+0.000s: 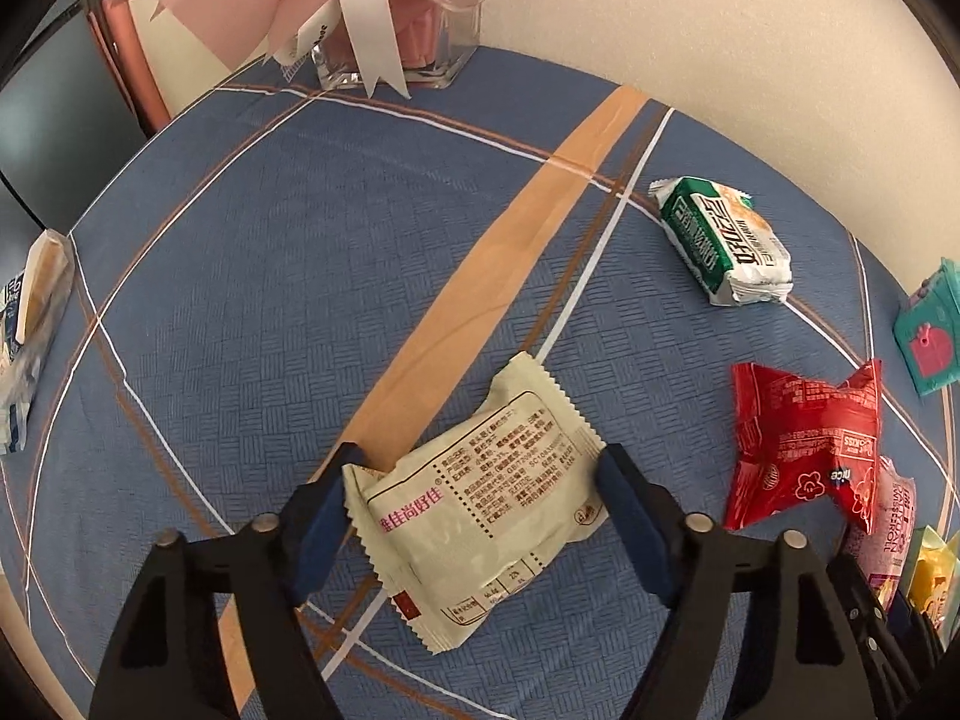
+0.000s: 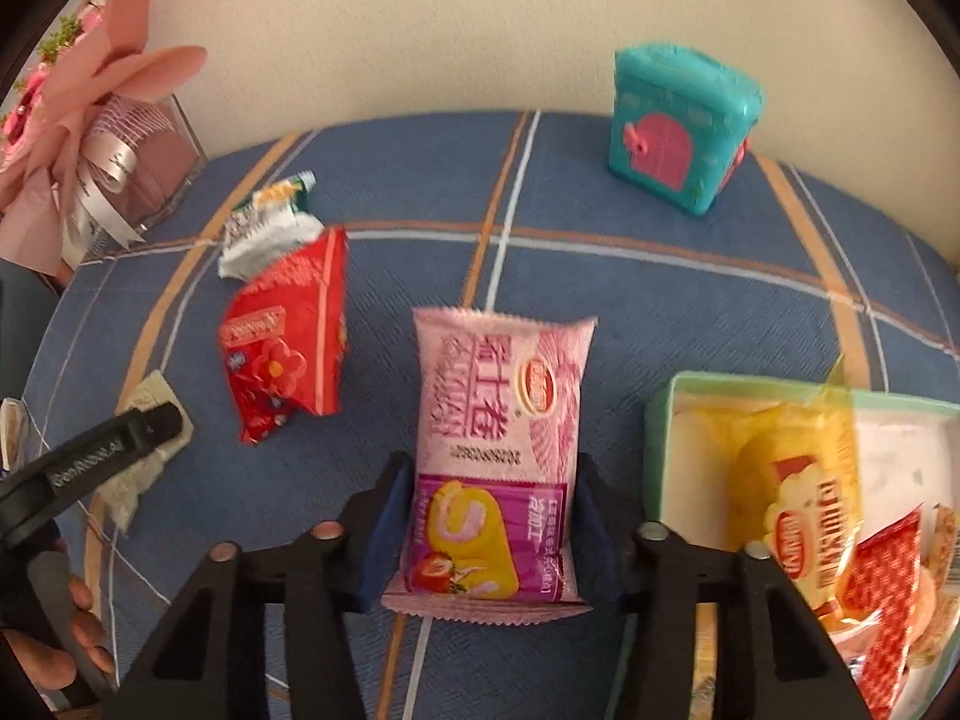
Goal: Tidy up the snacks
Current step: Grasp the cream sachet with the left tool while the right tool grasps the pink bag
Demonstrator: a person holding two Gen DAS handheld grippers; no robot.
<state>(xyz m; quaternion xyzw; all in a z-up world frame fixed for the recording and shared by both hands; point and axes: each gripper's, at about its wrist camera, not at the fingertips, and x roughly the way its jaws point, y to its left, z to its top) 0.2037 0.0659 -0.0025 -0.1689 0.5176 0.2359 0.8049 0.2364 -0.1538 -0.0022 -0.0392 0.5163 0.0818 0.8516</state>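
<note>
Cream-coloured snack packet [image 1: 480, 504] lies on the blue plaid tablecloth [image 1: 270, 276] between the blue pads [image 1: 318, 528] of the left gripper [image 1: 480, 480], both pads touching its sides, with a green-and-white packet [image 1: 726, 240] and a red packet [image 1: 804, 444] apart to the right. Only the right wrist view shows the pink roll-cake packet [image 2: 492, 456] flat between the right gripper [image 2: 486, 480] fingers, which press its edges. Just right of it stands a pale-green box [image 2: 660, 450] of snacks, a teal toy box [image 2: 678, 126] behind.

Both grippers are matte black plastic: the left gripper [image 1: 480, 474] and right gripper [image 2: 486, 480] each carry dark blue pads on angled fingers, silver round pins at the linkage joints, and triangular cut-outs behind these
</note>
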